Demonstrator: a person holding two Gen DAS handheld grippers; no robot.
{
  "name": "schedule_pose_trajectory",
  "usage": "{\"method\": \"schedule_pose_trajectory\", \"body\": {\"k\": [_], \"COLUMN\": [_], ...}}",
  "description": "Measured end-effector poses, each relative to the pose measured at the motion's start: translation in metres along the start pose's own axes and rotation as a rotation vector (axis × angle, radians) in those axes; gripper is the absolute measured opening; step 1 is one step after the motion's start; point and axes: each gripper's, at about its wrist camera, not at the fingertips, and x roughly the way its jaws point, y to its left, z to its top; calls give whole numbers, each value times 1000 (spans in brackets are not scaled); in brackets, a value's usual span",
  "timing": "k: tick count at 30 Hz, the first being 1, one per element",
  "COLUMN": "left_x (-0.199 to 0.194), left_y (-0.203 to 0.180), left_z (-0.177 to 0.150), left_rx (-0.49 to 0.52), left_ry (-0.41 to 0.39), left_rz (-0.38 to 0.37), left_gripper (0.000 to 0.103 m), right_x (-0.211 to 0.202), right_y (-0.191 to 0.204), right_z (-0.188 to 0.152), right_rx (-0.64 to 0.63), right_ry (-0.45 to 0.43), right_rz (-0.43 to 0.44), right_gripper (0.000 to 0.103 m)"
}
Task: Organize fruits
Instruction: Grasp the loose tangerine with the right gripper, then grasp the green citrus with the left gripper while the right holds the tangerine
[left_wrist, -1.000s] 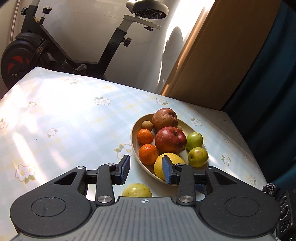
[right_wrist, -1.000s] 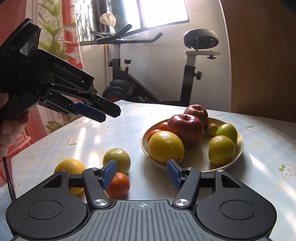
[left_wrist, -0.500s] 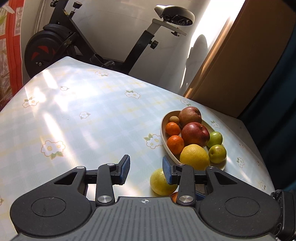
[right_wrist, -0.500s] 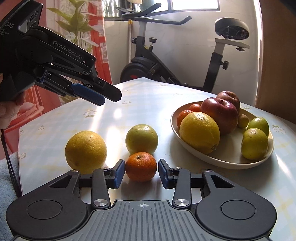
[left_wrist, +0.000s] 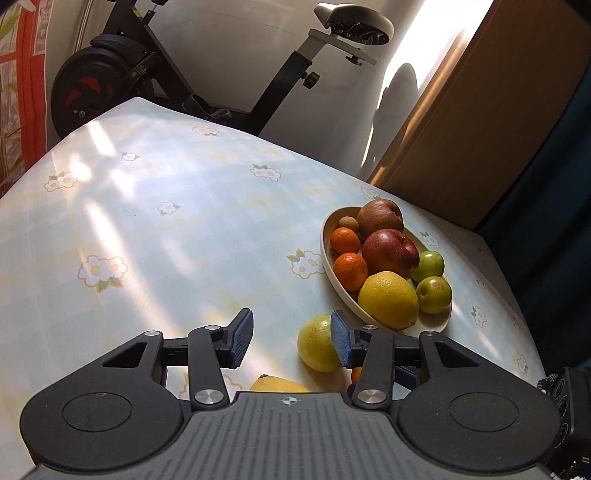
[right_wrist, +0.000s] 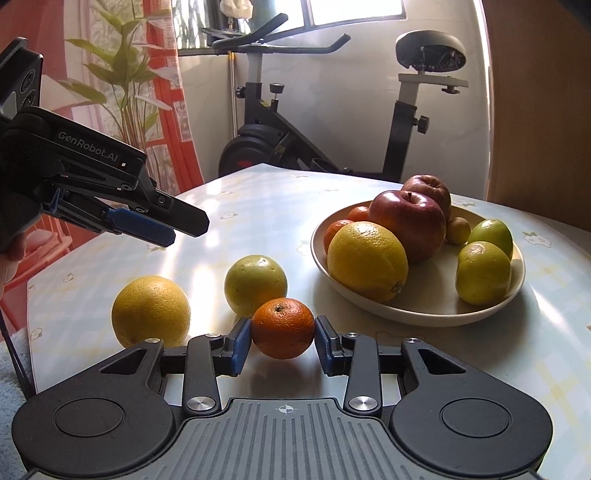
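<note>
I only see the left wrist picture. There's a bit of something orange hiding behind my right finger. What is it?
Observer: A small orange on the table. The right hand-held gripper is shut on it; its jaws have just been closing.
Operator: Is any fruit off the plate besides the greenish one?
Observer: Yes, a big yellow orange sits whole to its left; you see only its top.
Operator: Where's my gripper?
Observer: Your left hand-held gripper hangs in the air over the table, touching no fruit. Its jaws have just been opening, with nothing between them.
</note>
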Motion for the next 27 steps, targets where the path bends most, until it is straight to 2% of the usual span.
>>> {"method": "schedule_pose_trajectory", "body": {"k": [3,9,15,21,24,27], "left_x": [1,6,18,30,41,48], "left_y": [-1,-5,-20,-42,-47,-46], "left_z": [-2,-3,4,3,-1,0], "left_rx": [13,46,227,440,477,462], "left_ry": [6,35,90,132,169,181], "left_rz": [4,-33,-54,-43,-24,-33], "left_gripper": [51,51,51,51,52,55], "right_x": [-4,-5,-16,-42,-48,-50], "right_y": [-4,-9,-13,-35,-42,-46], "right_z": [0,0,-3,3,7,6], "right_rx": [23,55,95,162,178,192], "right_ry": [-22,-38,-49,-122,-141,-147], "right_rz": [-11,-27,-88,-143,-160,-165], "right_gripper": [34,34,34,34,34,34]}}
